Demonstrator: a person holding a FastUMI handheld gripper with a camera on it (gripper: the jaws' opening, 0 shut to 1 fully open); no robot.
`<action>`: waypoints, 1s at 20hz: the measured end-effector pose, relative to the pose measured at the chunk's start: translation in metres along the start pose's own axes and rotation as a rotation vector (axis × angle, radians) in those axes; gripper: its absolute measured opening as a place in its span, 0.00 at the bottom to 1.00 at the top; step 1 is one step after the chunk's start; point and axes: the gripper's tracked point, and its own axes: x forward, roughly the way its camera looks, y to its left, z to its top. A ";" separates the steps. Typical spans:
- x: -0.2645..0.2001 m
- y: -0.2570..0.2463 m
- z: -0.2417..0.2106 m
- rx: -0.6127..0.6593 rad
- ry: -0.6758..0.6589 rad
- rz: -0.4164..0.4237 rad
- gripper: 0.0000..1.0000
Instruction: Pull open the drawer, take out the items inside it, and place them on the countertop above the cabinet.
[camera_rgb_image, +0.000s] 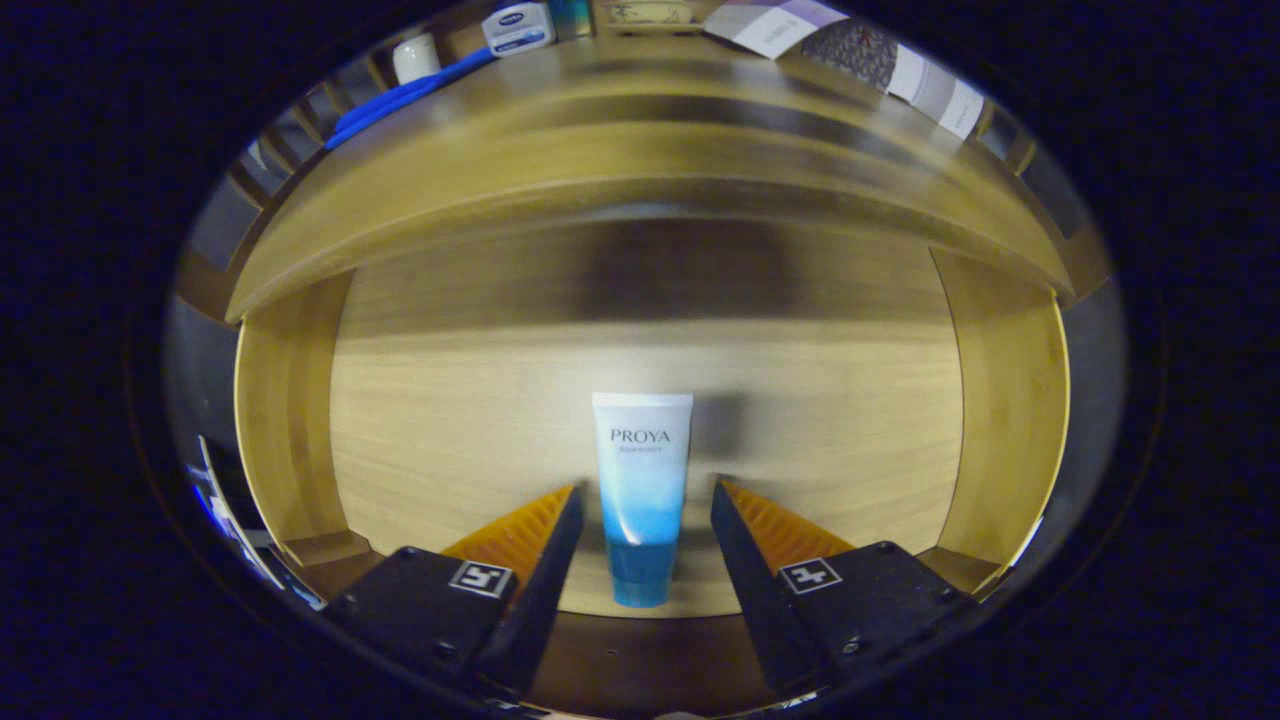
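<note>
The wooden drawer (420, 420) stands pulled open below me, and I look down into it. A white-and-blue cosmetic tube (640, 490) lies on the drawer floor, cap end toward me. My gripper (647, 495) is open, one finger on each side of the tube's lower half, with a clear gap between each finger and the tube. Above the drawer runs the cabinet's countertop (640, 90).
On the countertop sit a white-and-blue jar (518, 27), a white cup (415, 58), a blue cloth-like item (400, 95) and a patterned box (860, 55). Drawer side walls (1000, 400) rise left and right of the fingers.
</note>
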 end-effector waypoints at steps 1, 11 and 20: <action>0.003 0.000 0.000 0.007 0.007 0.002 0.82; -0.003 -0.005 -0.006 0.082 0.025 -0.002 0.47; -0.093 0.008 0.001 0.034 -0.111 0.037 0.46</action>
